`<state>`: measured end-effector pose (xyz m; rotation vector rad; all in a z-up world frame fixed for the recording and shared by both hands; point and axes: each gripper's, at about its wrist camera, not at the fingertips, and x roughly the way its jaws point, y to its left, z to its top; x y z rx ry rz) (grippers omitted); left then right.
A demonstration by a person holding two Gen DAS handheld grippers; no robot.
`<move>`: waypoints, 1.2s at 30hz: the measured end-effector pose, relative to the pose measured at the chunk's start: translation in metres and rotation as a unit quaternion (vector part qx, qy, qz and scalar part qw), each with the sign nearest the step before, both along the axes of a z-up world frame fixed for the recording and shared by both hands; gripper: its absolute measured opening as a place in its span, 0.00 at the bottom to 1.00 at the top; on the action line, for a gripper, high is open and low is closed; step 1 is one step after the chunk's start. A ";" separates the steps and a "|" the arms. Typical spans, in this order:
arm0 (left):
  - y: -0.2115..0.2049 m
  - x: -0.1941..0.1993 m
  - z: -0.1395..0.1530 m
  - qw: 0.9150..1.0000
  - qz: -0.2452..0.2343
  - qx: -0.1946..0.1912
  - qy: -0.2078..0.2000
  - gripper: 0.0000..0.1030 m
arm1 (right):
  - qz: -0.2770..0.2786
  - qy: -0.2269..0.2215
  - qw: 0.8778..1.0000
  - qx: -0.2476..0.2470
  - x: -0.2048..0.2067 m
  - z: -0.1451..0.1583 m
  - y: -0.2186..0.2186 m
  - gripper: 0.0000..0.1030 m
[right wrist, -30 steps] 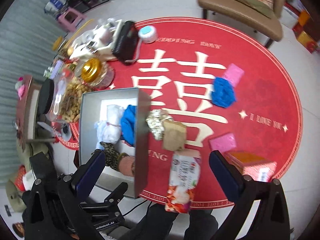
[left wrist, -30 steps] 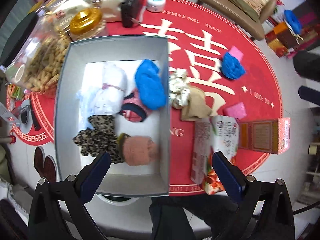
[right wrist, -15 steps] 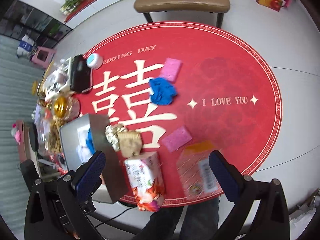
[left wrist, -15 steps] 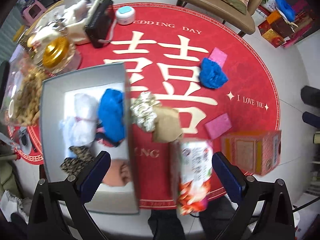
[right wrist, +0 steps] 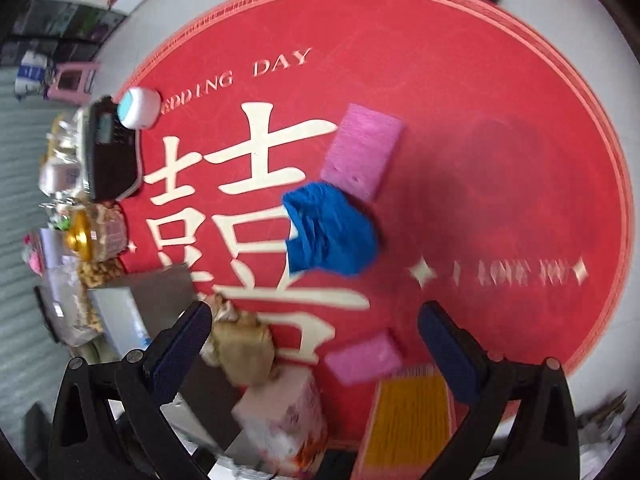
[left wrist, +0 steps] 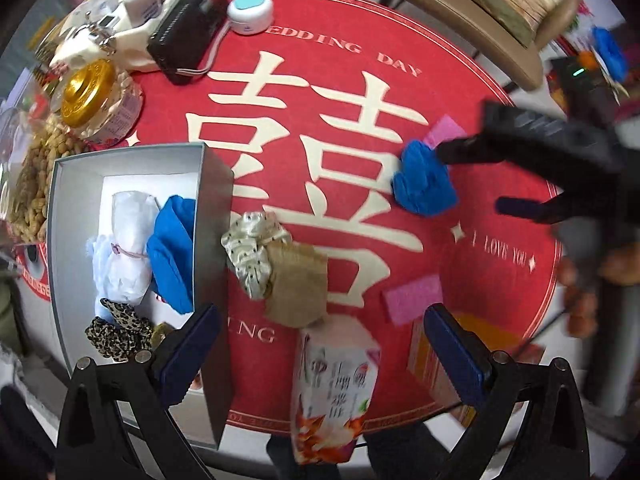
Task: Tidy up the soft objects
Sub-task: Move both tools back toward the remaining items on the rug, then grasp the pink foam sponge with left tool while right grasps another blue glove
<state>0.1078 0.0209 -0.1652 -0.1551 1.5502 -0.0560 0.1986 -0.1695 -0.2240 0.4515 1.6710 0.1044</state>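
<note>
Claws first: left claw (left wrist: 318,350) hangs spread wide and empty over the near edge of the round tabletop (left wrist: 472,92), between the grey box (left wrist: 216,216) and the orange carton (left wrist: 452,364). Judging by its height, it is parked, leaving room for the other arm. Right claw (right wrist: 314,350) is spread wide too, nothing in it, aimed down at the loose blue cloth (right wrist: 330,228); in the left wrist view its fingers sit just beside that cloth, apparently touching the far edge, contact not certain. Likely the step in hand is picking up this cloth for the box.

Box stands open at the near left so soft things can be dropped straight in. Inside: leopard scrunchie (left wrist: 116,334) nearest, white bundle (left wrist: 126,240) tied with a thin band, another blue cloth (left wrist: 174,252) leaning on the right wall. Just outside that wall, cream dotted scrunchie (left wrist: 254,248) touches a tan cloth (left wrist: 296,288); both not yet sorted. Printed snack pack (left wrist: 334,396) lies at the near edge, just beside the tan cloth. One pink sponge (left wrist: 414,298) near the carton, a second pink sponge (right wrist: 362,150) touching the far side of the loose blue cloth.

Surface: red round mat with a large cream character and "WEDDING DAY" lettering covers most of the tabletop. Far left is clutter: gold-lidded jar (left wrist: 100,100), peanuts, black device (left wrist: 188,28), white-and-teal puck (left wrist: 251,12). Beyond the tabletop: pale floor, brown chair (left wrist: 472,28) with a cushion, gift boxes at far right. Right wrist view is motion-blurred.
</note>
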 end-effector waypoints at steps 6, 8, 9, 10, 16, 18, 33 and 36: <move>0.000 0.027 0.003 1.000 0.024 0.014 -0.003 0.99 | 0.019 0.031 0.999 0.000 0.021 -0.055 0.018 0.88; -0.002 0.035 0.000 1.000 0.023 0.006 0.005 0.99 | 0.024 0.041 0.999 0.008 0.021 -0.066 0.022 0.64; -0.004 0.039 -0.002 1.000 0.020 0.006 0.009 0.99 | 0.030 0.048 0.998 0.009 0.020 -0.070 0.023 0.44; -0.008 0.043 -0.004 1.000 0.016 0.007 0.013 0.99 | 0.040 0.061 0.997 0.009 0.017 -0.075 0.024 0.32; -0.057 0.080 -0.009 0.998 -0.038 0.039 -0.017 0.99 | 0.031 0.049 0.998 0.023 0.001 -0.066 -0.010 0.21; -0.081 0.094 -0.019 0.997 -0.063 0.037 -0.025 0.99 | 0.015 0.035 0.999 0.017 -0.008 -0.056 -0.037 0.21; -0.194 0.157 -0.129 0.978 -0.184 0.094 -0.035 0.99 | -0.099 0.020 0.992 0.075 -0.049 -0.037 -0.126 0.22; -0.191 0.162 -0.138 0.981 -0.173 0.091 -0.016 0.98 | -0.095 0.015 0.992 0.084 -0.051 -0.033 -0.123 0.22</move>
